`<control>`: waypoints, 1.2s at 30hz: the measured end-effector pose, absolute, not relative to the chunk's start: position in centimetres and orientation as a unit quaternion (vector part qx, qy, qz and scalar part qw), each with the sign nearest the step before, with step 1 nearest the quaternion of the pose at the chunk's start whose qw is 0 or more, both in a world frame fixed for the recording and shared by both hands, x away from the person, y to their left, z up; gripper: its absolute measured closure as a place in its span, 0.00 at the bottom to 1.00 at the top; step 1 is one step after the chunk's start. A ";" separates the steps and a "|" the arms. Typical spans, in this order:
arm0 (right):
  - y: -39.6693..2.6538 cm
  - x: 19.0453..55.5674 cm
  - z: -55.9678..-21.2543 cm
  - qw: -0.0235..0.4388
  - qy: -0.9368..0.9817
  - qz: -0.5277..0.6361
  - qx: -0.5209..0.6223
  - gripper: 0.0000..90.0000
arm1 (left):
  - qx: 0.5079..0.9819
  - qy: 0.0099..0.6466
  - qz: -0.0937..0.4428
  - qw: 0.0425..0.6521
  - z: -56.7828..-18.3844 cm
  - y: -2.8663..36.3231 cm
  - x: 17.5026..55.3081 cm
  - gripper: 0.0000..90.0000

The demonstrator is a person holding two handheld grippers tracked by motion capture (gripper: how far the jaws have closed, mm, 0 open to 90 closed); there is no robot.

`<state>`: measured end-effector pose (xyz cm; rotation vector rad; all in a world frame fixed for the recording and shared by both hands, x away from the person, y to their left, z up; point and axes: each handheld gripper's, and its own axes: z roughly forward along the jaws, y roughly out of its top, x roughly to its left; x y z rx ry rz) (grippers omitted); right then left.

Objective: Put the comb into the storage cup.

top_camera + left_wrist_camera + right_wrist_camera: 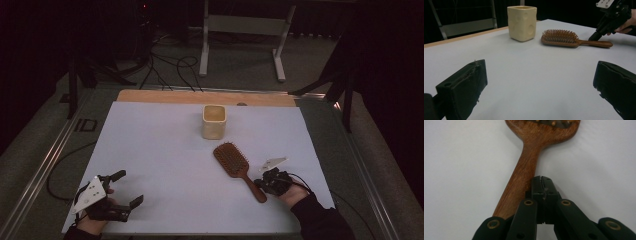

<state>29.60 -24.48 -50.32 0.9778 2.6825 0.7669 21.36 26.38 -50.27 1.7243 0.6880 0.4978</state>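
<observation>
A wooden hairbrush (231, 159) lies bristles up on the white table sheet (160, 150), its handle pointing to the front right. My right gripper (258, 182) is shut, its jaws pressed together with nothing between them. In the right gripper view the closed tips (542, 182) rest against the right side of the brush handle (524, 172). A cream square cup (214, 121) stands upright behind the brush. My left gripper (131, 187) lies open at the front left, empty. The left gripper view looks between its wide jaws (540, 85) at the cup (522, 23), the brush (560, 37) and the right gripper (592, 38).
A bare wooden strip (200, 96) runs along the table's far edge. Metal rails (45, 160) flank the table. Beyond it are floor cables (172, 65) and a white stand (242, 30). The room around is dark.
</observation>
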 end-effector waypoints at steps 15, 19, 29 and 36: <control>-24.5 29.1 -48.2 0.136 0.890 0.243 0.361 1.00 | 0.737 0.292 0.211 0.573 -50.3 26.3 21.3 0.00; -24.3 28.9 -47.3 0.143 0.887 0.242 0.366 1.00 | 0.737 0.291 0.211 0.572 -50.3 26.3 21.3 0.00; -22.9 28.6 -45.1 0.156 0.880 0.254 0.370 0.94 | 0.736 0.291 0.210 0.574 -50.2 26.3 21.3 0.00; -22.2 28.8 -44.5 0.156 0.875 0.253 0.382 0.69 | 0.737 0.290 0.209 0.574 -50.2 26.3 21.3 0.00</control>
